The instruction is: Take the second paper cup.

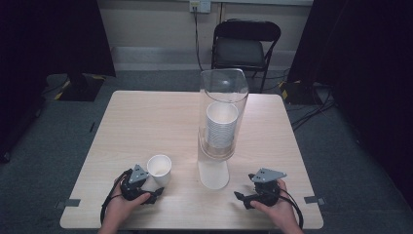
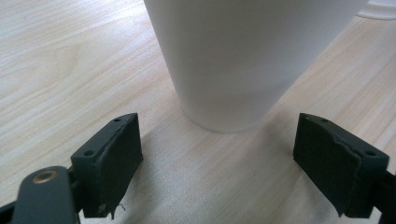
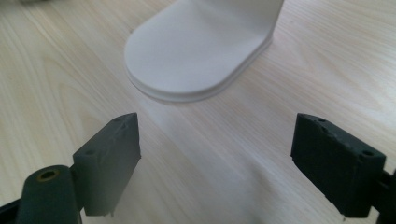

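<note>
Pale wood table (image 1: 146,122), broad, on a grey carpet, with a black folding chair (image 1: 245,44) beyond its far edge at 12 o'clock. Near table centre, a tall clear cup dispenser (image 1: 223,97) on a white base (image 1: 213,174), with a stack of white cups (image 1: 221,124) inside the tube. At 7 o'clock of the dispenser, near the front edge, a single white paper cup (image 1: 159,168), upright and mouth up on the table. Just behind that cup, at its 7 o'clock, the left tongs (image 1: 157,193), spread wide (cup wall close ahead in the left gripper view (image 2: 233,65), pads clear of it, nothing pinched). At 5 o'clock of the dispenser, the right tongs (image 1: 239,197), likewise spread and holding nothing, aimed at the rounded white base (image 3: 191,56) over bare wood.
</note>
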`<action>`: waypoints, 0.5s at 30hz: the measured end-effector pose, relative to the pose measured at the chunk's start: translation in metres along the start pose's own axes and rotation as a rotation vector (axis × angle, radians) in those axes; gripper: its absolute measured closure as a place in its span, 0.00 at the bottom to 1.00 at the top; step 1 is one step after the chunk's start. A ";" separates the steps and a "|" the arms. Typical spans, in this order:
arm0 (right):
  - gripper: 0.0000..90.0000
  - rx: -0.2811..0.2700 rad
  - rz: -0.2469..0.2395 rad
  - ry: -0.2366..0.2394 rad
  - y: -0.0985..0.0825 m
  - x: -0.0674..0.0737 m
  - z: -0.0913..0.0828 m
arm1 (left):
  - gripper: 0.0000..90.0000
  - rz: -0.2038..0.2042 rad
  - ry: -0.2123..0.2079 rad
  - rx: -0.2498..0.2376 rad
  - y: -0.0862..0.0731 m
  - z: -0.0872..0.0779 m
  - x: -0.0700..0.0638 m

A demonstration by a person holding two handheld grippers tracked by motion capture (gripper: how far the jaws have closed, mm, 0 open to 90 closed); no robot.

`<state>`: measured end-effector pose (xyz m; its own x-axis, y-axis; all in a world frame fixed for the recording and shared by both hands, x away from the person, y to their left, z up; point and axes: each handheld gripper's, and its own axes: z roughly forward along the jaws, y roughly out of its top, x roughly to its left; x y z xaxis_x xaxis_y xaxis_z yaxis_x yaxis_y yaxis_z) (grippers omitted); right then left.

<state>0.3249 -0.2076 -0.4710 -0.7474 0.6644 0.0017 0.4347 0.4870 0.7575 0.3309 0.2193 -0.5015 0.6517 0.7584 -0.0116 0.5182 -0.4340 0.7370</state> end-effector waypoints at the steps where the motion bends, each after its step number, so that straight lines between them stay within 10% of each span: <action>1: 0.17 -0.004 0.005 0.007 0.001 0.002 0.001 | 0.17 0.001 0.000 -0.001 0.000 0.000 0.000; 15: 0.16 -0.050 0.017 0.032 0.029 0.025 0.010 | 0.15 -0.003 0.001 0.002 0.001 0.001 0.000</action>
<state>0.3234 -0.1712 -0.4556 -0.7564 0.6531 0.0350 0.4221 0.4465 0.7890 0.3322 0.2185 -0.5018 0.6498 0.7600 -0.0130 0.5208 -0.4328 0.7358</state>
